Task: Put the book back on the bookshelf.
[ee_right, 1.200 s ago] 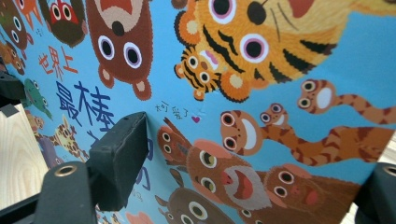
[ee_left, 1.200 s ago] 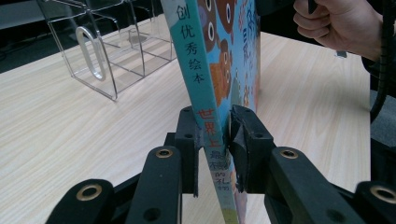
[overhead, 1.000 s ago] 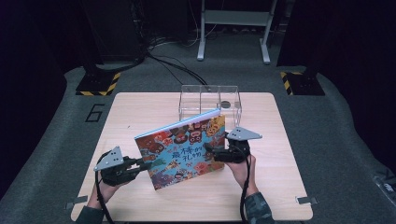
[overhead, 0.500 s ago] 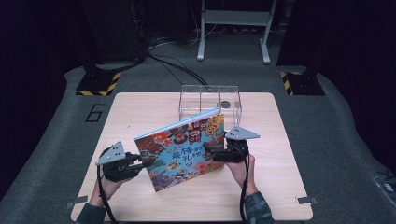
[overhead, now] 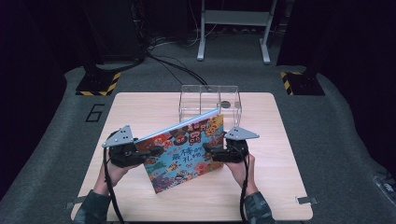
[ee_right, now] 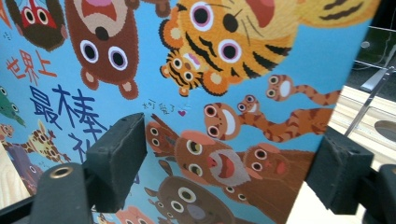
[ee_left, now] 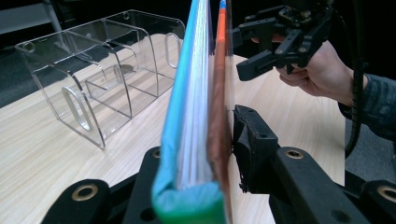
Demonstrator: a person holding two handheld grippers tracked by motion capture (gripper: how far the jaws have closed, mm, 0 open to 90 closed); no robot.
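One pale wood surface [overhead: 275,186] w/ rounded corners sits on grey carpet; a "6" [overhead: 95,112] is marked on the floor off its left edge. Dark room behind: hazard-striped bases [overhead: 99,84] at both far sides, cables [overhead: 173,65] on the floor, a grey stand [overhead: 233,28] farther back. Clear acrylic organiser [overhead: 210,100] stands at the far edge, mid-width, split into compartments w/ oval handle cut-outs; a small dark round thing [overhead: 225,104] lies in its right part, can't tell what. Book [overhead: 184,149], animal-picture cover, is held up off the surface near centre, tilted, spine edge up, top corner just before the organiser. Left gripper [ee_left: 224,140] fingers clenched on the book's left edge, pages between them. Right gripper [overhead: 212,153] is at the book's right edge; in its own view the fingers [ee_right: 116,158] stand wide, released, the cover close in front of them.
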